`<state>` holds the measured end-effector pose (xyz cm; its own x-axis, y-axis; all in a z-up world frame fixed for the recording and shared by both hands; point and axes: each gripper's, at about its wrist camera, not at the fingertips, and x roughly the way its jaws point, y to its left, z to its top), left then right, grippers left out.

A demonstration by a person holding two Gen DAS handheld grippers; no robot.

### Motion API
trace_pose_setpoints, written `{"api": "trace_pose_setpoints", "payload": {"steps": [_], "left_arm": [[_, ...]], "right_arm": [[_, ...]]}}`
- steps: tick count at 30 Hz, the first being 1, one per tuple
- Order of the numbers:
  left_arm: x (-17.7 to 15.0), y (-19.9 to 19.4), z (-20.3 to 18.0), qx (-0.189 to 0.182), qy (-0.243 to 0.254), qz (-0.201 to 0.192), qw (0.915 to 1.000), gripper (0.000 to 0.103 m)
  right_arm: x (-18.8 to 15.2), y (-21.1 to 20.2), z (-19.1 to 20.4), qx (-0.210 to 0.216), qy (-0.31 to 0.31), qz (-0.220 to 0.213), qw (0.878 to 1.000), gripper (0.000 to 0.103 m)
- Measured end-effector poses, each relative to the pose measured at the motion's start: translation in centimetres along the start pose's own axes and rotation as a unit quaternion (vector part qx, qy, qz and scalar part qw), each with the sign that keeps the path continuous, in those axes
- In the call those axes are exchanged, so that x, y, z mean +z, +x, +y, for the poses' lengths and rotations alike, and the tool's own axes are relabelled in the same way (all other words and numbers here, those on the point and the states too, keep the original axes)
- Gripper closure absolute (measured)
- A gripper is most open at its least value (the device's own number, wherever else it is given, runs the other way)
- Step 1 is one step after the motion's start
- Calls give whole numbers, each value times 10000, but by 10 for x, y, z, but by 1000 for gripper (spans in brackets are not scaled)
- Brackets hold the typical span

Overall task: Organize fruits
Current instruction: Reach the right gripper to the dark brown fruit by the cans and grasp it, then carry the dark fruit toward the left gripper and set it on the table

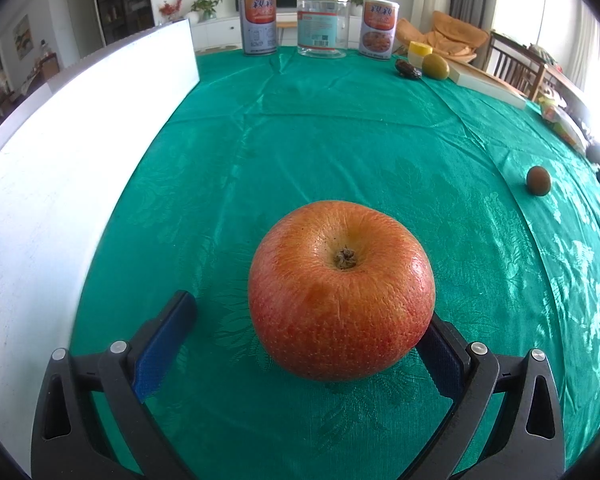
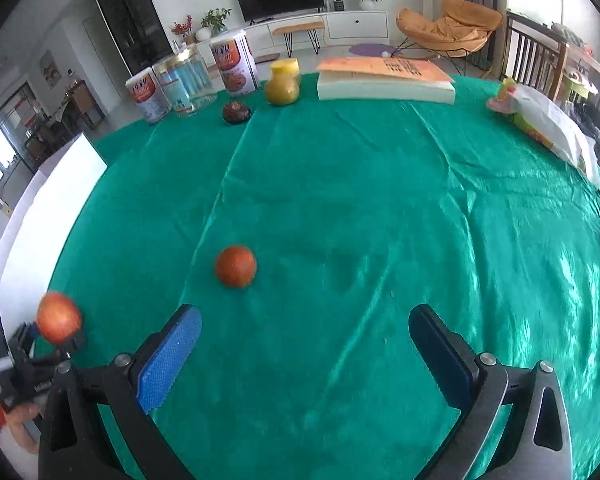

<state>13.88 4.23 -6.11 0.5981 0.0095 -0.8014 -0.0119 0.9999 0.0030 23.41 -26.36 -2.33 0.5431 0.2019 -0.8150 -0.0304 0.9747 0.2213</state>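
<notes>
I am at the pick-up step with my left gripper point(image 1: 312, 332): the apple point(image 1: 342, 290) sits on the green tablecloth point(image 1: 300, 152) between my two blue pads, the right pad touching or nearly touching its flank, the left pad point(image 1: 164, 346) standing clear of it with cloth showing in the gap. So the left jaws are spread wide and not yet closed on the fruit. As I judge it, the next move calls for centring a little toward the apple's left side and then squeezing evenly, so the round, smooth body does not roll or squirt out from one-sided pressure. The apple is large, red-orange with fine pale speckles and a yellower patch round its dry brown calyx, which faces up and toward me; its skin looks firm and slightly glossy. My right gripper point(image 2: 304, 352) hangs over bare cloth, jaws wide, holding nothing; a small round reddish-brown fruit point(image 2: 236, 266) lies just ahead of its left pad, well apart from the apple, and seems the likely next thing for that hand. Farther back, beside a thick book point(image 2: 384, 80), rest a yellow-green fruit point(image 2: 282, 89) and a dark one point(image 2: 236, 111), near two tins and a clear jar point(image 1: 322, 24). Where the fruits should end up I cannot tell.
</notes>
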Motion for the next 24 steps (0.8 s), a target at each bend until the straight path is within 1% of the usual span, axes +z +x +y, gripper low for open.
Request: {"api": "trace_pose_setpoints", "payload": {"steps": [3,4,5,6,7,8,10,11,13,15,16,17,20,22,24], "left_arm": [[0,0,0,0,-1,0,10000,1],[0,0,0,0,-1,0,10000,1],[0,0,0,-1,-1,1,10000,1],[0,0,0,-1,-1,0,10000,1],[0,0,0,-1,-1,1,10000,1],[0,0,0,-1,-1,1,10000,1],[0,0,0,-1,-1,0,10000,1],[0,0,0,-1,-1,1,10000,1],[0,0,0,-1,-1,1,10000,1],[0,0,0,-1,-1,1,10000,1],[0,0,0,-1,-1,1,10000,1],[0,0,0,-4,-1,3,10000,1],[0,0,0,-9,-1,4,10000,1],[0,0,0,-9,-1,4,10000,1],[0,0,0,-9,-1,4,10000,1]], "right_arm": [[64,42,18,559,442,243,9972,0],[83,60,24,681,608,320,9953,2],[101,79,31,748,722,395,9938,8],[116,98,38,752,792,468,9929,12],[131,116,45,717,825,516,9927,21],[143,133,52,647,833,523,9930,28],[162,162,64,400,808,506,9946,28],[169,174,69,347,821,498,9948,29],[179,196,77,271,831,548,9947,33],[183,214,81,161,875,663,9938,39],[184,215,81,55,859,557,9947,45],[186,217,83,19,798,567,9952,58],[185,213,83,168,746,685,9947,58],[178,197,84,282,582,690,9955,58],[166,171,86,449,363,681,9960,58]]}}
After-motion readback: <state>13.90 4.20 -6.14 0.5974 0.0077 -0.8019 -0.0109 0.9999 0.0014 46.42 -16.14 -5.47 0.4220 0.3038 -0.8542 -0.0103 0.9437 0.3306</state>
